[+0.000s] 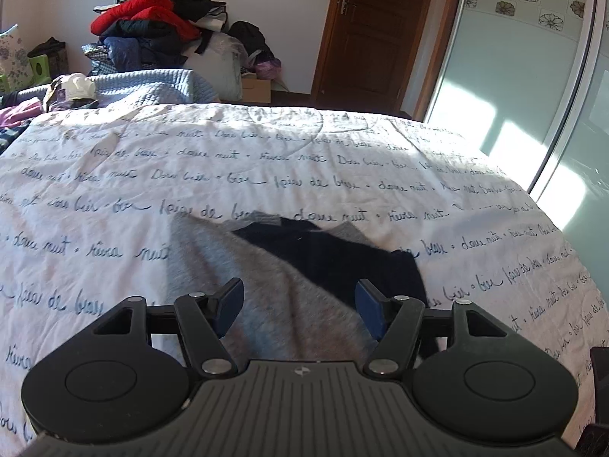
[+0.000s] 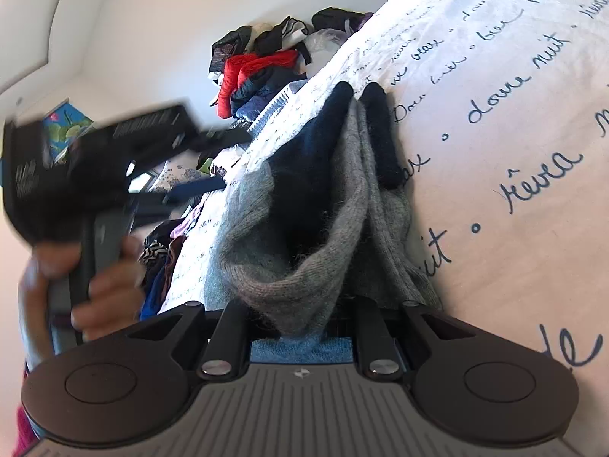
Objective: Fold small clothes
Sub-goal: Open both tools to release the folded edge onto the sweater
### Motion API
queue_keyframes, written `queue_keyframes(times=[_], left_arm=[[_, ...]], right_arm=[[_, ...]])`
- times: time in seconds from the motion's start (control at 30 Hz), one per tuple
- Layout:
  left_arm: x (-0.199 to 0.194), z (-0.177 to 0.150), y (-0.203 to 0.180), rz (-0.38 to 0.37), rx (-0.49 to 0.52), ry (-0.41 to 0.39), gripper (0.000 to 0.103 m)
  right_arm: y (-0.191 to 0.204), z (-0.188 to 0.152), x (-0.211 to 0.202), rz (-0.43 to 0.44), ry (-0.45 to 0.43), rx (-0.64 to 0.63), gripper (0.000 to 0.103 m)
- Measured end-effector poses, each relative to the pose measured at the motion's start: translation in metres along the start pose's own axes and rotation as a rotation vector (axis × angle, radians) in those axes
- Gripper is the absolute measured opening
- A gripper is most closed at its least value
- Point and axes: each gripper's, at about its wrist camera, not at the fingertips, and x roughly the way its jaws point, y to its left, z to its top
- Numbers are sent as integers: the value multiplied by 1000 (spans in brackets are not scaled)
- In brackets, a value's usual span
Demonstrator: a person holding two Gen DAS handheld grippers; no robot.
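A grey knit garment (image 1: 266, 274) with a dark navy part (image 1: 335, 251) lies on the white bedcover (image 1: 304, 160) printed with blue script. My left gripper (image 1: 298, 304) hovers over its near end, open, with nothing between its blue pads (image 1: 232, 301). In the right wrist view the grey knit garment (image 2: 342, 209) hangs bunched and lifted off the bedcover (image 2: 514, 152), its navy ends (image 2: 342, 95) farthest away. My right gripper (image 2: 300, 327) is shut on a fold of it, and the cloth hides its fingertips. A hand (image 2: 102, 285) holds the blurred left gripper at the left.
A heap of clothes with a red jacket (image 1: 152, 19) stands beyond the bed's far end, beside a brown door (image 1: 365, 30). A frosted sliding door (image 1: 514, 76) runs along the right. A blue quilt (image 1: 152, 83) and loose clothes (image 1: 15, 122) lie at the far left.
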Motion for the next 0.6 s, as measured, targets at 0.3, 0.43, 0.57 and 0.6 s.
queue_keyframes(times=[0.3,0.43,0.57,0.6], left_arm=[[-51,-58,29,101,56,-45,68],[-58,-75,17,95,91,-54,69],[-58,-83,-6,51,136,-55,69],[-58,-86,-13,47,155,-58,69]], right_arm=[[3,12,-61,-101,-116,-67,52],[13,43,-62,-35,-155,-115,52],[4,78,-21,8,-92,-71,52],[-1,85,-9,12,-68,-50,52]])
